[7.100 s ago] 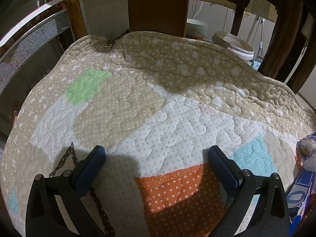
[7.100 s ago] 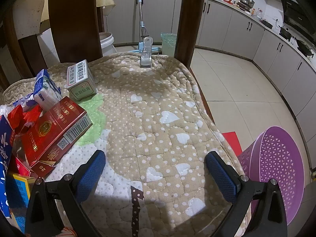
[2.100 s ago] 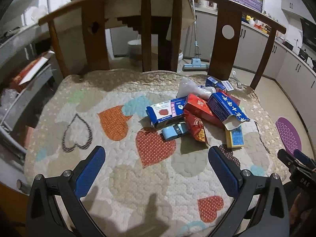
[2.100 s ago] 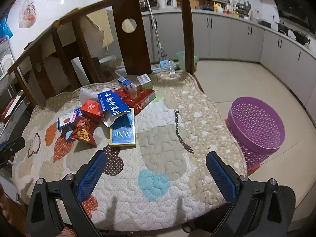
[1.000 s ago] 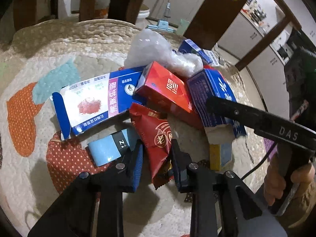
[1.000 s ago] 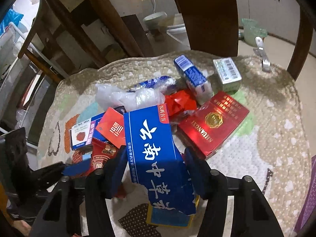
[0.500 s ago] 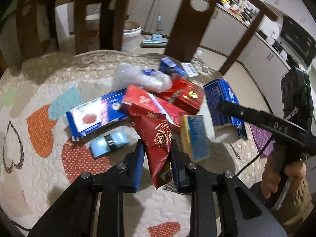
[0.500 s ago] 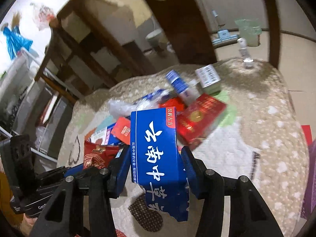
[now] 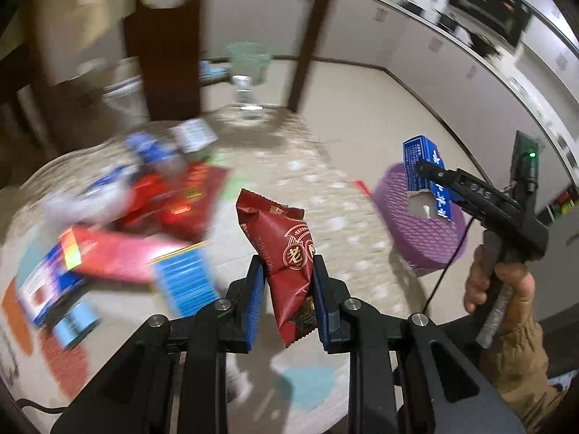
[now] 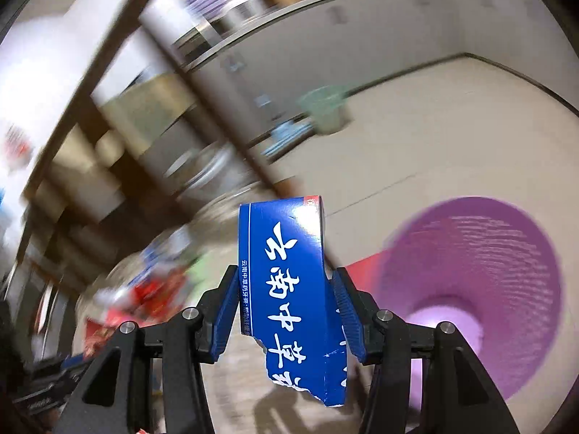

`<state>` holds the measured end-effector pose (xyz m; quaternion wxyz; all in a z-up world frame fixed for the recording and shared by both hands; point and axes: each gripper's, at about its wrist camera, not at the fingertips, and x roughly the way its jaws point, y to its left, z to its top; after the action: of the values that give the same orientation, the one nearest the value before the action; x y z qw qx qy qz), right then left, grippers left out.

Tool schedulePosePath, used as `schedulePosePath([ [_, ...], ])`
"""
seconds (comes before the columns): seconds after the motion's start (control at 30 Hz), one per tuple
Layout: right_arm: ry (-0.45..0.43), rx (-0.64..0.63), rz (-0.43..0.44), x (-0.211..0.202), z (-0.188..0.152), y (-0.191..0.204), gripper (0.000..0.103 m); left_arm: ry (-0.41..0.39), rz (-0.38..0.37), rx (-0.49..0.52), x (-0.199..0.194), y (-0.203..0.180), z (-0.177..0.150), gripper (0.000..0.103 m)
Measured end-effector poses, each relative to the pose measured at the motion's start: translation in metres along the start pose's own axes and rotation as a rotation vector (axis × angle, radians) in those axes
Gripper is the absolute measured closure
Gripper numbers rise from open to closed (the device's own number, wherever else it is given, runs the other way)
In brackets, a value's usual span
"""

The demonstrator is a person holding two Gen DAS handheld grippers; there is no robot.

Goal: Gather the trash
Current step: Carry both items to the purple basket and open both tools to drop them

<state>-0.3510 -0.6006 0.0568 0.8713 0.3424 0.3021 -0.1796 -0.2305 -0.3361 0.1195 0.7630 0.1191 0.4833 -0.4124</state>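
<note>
The left hand-held gripper (image 9: pixel 286 289) pinches a red snack packet (image 9: pixel 286 253) above the quilted cushion (image 9: pixel 325 217); the right hand-held gripper (image 10: pixel 286 311) clamps a torn blue box (image 10: pixel 293 289) over the purple basket (image 10: pixel 488 271) on bare floor (image 10: pixel 434 137).

Left wrist view: snack packet (image 9: pixel 289 253) upright between the left gripper's (image 9: pixel 287 296) pads at lower centre, above the quilted cushion (image 9: pixel 325 195). Heap of boxes and wrappers (image 9: pixel 144 217) on the cushion, left of frame. Laundry basket (image 9: pixel 419 228) on the floor at right, beyond the cushion's edge. Toothpaste box (image 9: pixel 427 177) in the right gripper (image 9: pixel 434 181), over the basket's rim. Chair-back slats (image 9: pixel 170 54) at top.
</note>
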Motion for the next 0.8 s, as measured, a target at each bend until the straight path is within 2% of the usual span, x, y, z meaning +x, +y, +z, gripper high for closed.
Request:
schedulePosePath([
  [0.13,-0.034,0.158,-0.074,-0.004,0.006,-0.065,0.047,0.044,-0.055,0.07,0.039,-0.047,0.021,0.079],
  [0.27,0.002,0.28,-0.101,0.001,0.014,-0.108,0.047,0.075,-0.124,0.121,0.077,-0.089,0.037,0.079],
  [0.5,0.064,0.291,-0.154,0.008,0.011,-0.127,0.047,0.137,-0.171,0.187,0.135,-0.141,0.053,0.079],
  [0.67,0.068,0.284,-0.13,0.005,0.006,-0.132,0.046,0.165,-0.168,0.2,0.156,-0.152,0.054,0.078],
  [0.77,0.064,0.28,-0.126,0.006,0.007,-0.13,0.045,0.161,-0.165,0.194,0.164,-0.154,0.06,0.072],
  [0.8,0.06,0.282,-0.118,0.005,0.007,-0.129,0.045,0.159,-0.168,0.189,0.164,-0.153,0.062,0.065],
])
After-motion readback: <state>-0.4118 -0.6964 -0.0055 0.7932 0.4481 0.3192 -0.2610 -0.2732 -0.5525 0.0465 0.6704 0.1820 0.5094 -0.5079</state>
